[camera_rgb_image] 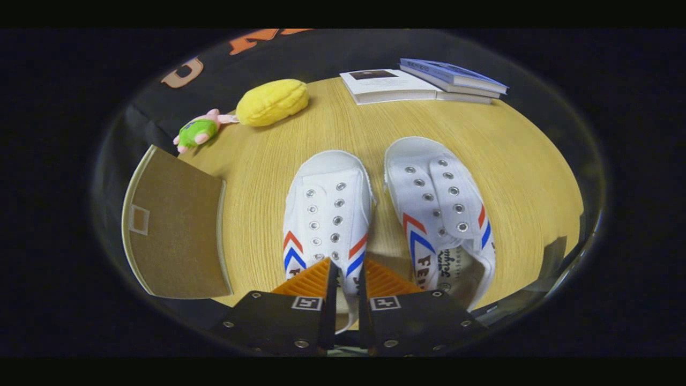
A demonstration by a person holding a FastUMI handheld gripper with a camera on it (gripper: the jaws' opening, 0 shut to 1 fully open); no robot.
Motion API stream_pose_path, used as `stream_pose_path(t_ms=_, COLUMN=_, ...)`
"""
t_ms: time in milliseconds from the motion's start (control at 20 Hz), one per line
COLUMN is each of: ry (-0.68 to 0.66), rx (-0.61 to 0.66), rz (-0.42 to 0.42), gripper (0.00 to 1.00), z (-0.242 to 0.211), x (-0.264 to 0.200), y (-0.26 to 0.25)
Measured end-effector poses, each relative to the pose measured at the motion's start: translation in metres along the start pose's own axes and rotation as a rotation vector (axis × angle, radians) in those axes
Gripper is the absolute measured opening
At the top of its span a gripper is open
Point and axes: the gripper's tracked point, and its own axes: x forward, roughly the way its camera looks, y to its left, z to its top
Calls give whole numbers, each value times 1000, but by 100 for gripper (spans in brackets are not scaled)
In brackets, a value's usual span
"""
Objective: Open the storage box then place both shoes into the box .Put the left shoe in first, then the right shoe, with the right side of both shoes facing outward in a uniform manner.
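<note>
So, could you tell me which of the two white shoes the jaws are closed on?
The shoe nearer the brown box: the gripper pinches its heel-side edge between both jaws. The other shoe lies free beside it.

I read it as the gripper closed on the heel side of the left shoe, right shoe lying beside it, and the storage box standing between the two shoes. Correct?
Not quite. The gripper does pinch the left shoe, with the right shoe beside it, but the storage box is not between them. The gripper view shows it off to the left shoe's outer side.
</note>
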Motion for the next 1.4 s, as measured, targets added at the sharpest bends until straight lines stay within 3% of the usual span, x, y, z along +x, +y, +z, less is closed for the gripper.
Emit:
stream_pose_path(t_ms=100, ry=-7, rx=24, rz=28, gripper=5, z=0, x=-3, y=4)
stream_pose_path(t_ms=150, ry=-10, rx=27, rz=41, gripper=5, z=0, x=-6, y=7)
stream_pose_path(t_ms=650, ry=-179, rx=15, rz=171, gripper=3, z=38, x=-65, y=65)
stream_pose_path(t_ms=1050, ry=-301, rx=-62, rz=326, gripper=3, z=67, x=-130, y=150)
stream_pose_path(t_ms=1400, ry=-298, rx=-165, rz=437, gripper=3, z=57, x=-128, y=238)
